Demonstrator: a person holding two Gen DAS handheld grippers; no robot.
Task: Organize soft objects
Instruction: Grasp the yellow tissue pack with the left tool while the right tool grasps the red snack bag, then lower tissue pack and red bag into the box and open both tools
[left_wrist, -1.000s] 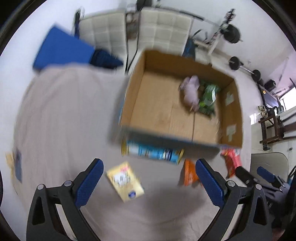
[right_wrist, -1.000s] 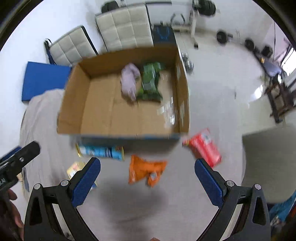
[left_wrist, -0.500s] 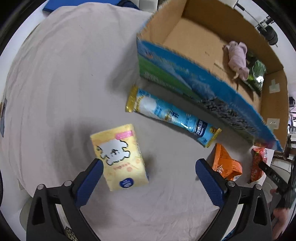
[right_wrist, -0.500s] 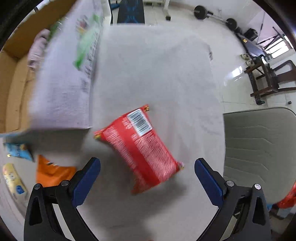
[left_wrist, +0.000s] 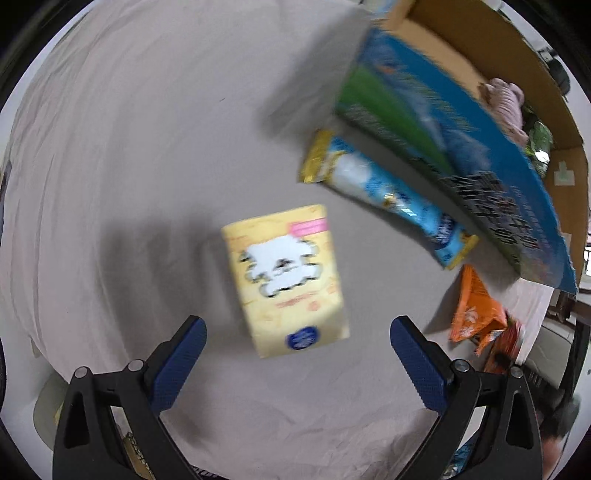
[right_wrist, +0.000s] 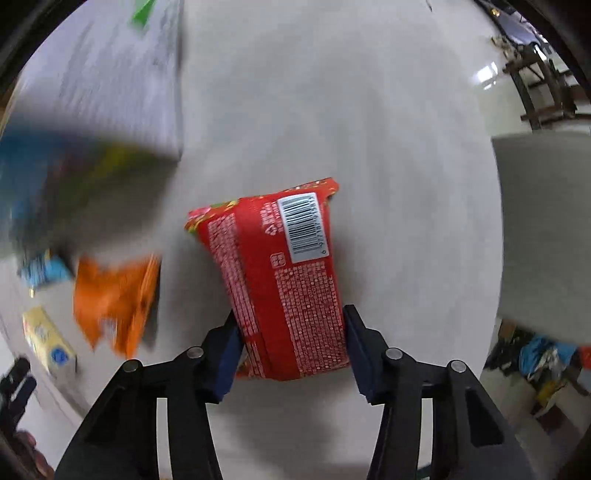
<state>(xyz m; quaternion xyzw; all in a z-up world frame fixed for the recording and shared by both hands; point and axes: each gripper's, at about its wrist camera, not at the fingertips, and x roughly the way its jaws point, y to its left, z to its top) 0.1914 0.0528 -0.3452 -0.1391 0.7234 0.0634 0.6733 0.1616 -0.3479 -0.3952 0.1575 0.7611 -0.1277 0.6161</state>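
Note:
My right gripper (right_wrist: 291, 339) is shut on a red snack packet (right_wrist: 284, 273) with a barcode, its pads pressing both sides of the packet's near end. My left gripper (left_wrist: 297, 345) is open and empty, just short of a yellow tissue pack (left_wrist: 286, 277) with a white dog picture that lies on the cloth. A long blue snack packet (left_wrist: 388, 194) lies beside the cardboard box (left_wrist: 461, 122). An orange packet (left_wrist: 474, 308) lies right of it and also shows in the right wrist view (right_wrist: 114, 295). A pink soft toy (left_wrist: 506, 107) and a green packet (left_wrist: 539, 144) lie inside the box.
Everything rests on a grey cloth-covered table (left_wrist: 129, 147). A grey chair (right_wrist: 546, 229) stands past the table's right edge. Dark wooden furniture (right_wrist: 535, 81) stands on the shiny floor beyond.
My right gripper has closed in on the red packet and shut on it. My left gripper has moved nearer to the yellow pack, which is now between and ahead of its fingers.

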